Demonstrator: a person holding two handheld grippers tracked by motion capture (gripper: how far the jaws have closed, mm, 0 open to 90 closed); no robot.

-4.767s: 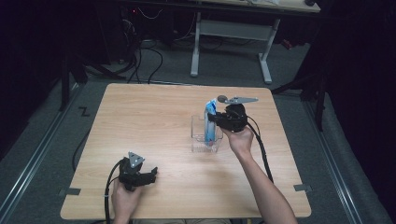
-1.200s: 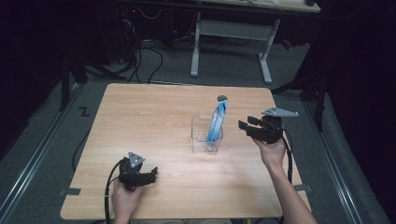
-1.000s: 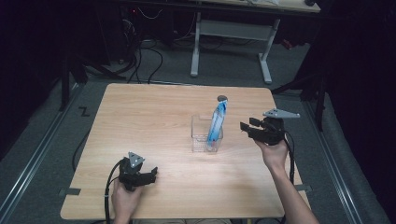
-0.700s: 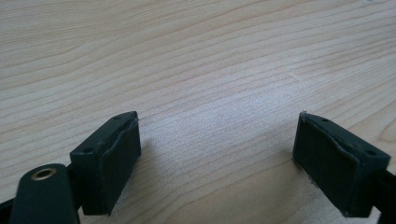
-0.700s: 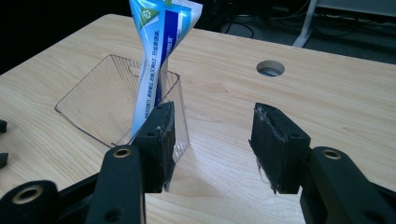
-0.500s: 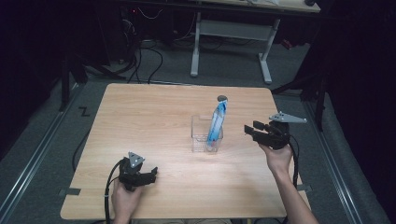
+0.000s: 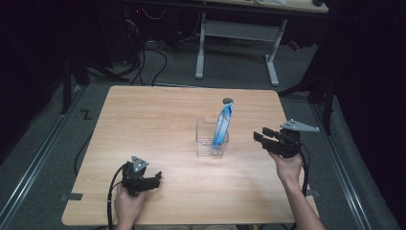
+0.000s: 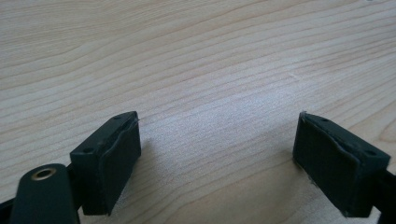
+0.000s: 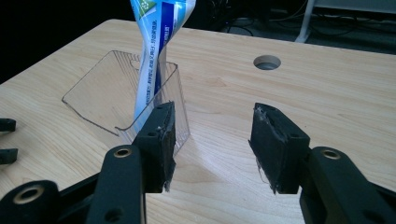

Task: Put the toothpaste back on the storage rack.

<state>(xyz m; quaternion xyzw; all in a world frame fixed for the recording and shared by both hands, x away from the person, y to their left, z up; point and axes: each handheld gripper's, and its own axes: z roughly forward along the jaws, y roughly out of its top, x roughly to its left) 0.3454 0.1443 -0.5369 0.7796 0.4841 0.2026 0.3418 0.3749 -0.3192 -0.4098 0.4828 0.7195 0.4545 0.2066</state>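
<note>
A blue and white tube [image 7: 222, 127] stands upright in a clear plastic holder [image 7: 209, 143] near the middle of the wooden table [image 7: 158, 120]. In the right gripper view the tube [image 9: 156, 51] leans in the holder [image 9: 105, 88], a little beyond the left jaw. My right gripper [image 7: 259, 138] hovers to the right of the holder, pointing at it, open and holding nothing [image 9: 211, 147]. My left gripper [image 7: 157, 179] rests low at the table's front left, open, with bare wood between its jaws [image 8: 217, 161].
A round cable hole [image 7: 228, 101] lies in the tabletop behind the holder, also in the right gripper view as a hole [image 9: 267, 62]. A desk frame [image 7: 239, 33] and cables stand on the dark floor beyond the table.
My right gripper let go of the tube, which now stands in the holder, and drew back to the right; over the last second it drifted slightly right and nearer. The left gripper kept still.
</note>
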